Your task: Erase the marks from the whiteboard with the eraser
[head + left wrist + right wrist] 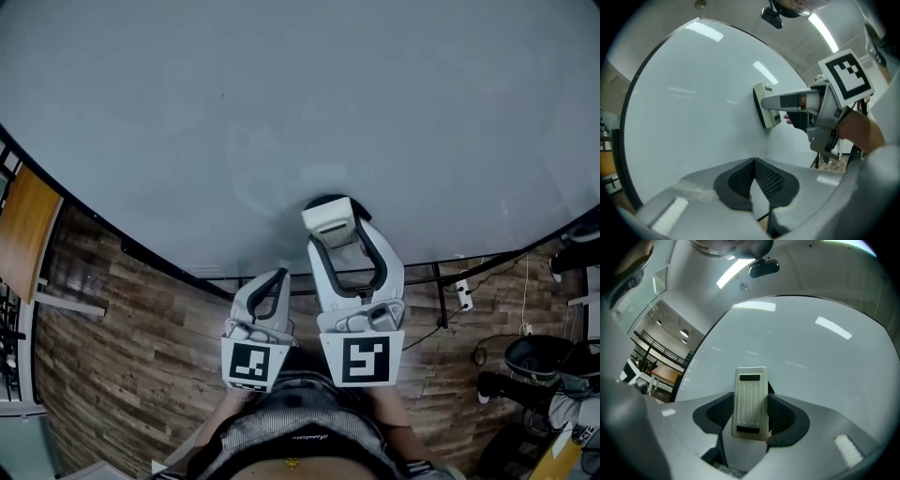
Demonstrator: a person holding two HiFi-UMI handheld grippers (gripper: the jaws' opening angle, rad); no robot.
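Eraser (pixel 750 401): flat against whiteboard (pixel 281 112).
Right hand-held gripper (pixel 751 416): clamps eraser, reaching forward.
Left hand-held gripper (pixel 753 180): jaws together, empty, held back beside right one.

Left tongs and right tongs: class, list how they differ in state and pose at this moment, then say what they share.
The right tongs are shut on the eraser; the left tongs are shut on nothing. The right tongs reach up and hold the eraser against the whiteboard; in the head view, the left tongs sit lower, near the board's bottom edge. Both are pale grey with dark textured pads, and each carries a marker cube.
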